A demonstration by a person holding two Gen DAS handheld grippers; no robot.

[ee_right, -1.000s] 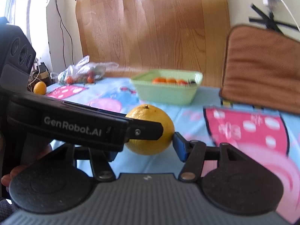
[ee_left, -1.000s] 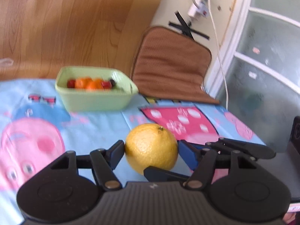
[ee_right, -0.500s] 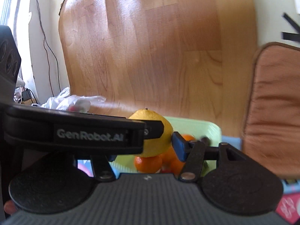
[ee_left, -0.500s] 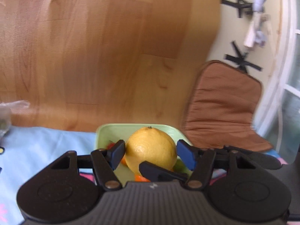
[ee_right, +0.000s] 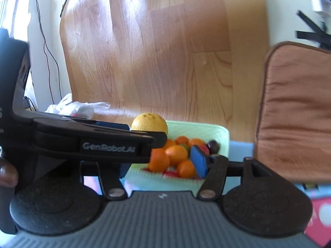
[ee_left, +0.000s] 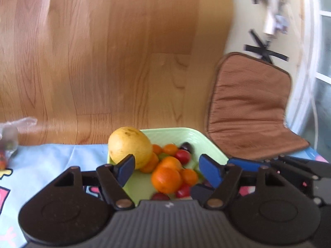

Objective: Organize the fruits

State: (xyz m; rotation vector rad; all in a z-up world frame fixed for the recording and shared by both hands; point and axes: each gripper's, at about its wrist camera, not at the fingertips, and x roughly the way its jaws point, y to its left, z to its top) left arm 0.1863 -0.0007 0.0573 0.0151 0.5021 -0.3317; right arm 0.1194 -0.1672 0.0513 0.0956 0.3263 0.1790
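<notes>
A big yellow citrus fruit [ee_left: 130, 144] rests in the green bowl [ee_left: 186, 135] at its left rim, on top of small oranges [ee_left: 166, 178] and red fruits. My left gripper [ee_left: 166, 170] is open just in front of the bowl, with the yellow fruit beyond its left finger and free of it. My right gripper [ee_right: 159, 161] is open too; its left finger is hidden behind the left gripper's body. The yellow fruit [ee_right: 150, 123] and the bowl [ee_right: 219, 132] also show in the right wrist view.
The bowl stands on a blue cartoon tablecloth [ee_left: 51, 157]. A brown cushion [ee_left: 248, 107] leans at the right behind the bowl. A wooden panel [ee_left: 103, 62] stands behind the table. A plastic bag with fruit [ee_right: 72, 108] lies at the far left.
Both grippers carried the yellow fruit from the cloth up to the bowl. The left gripper opened and the fruit now lies in the bowl.
</notes>
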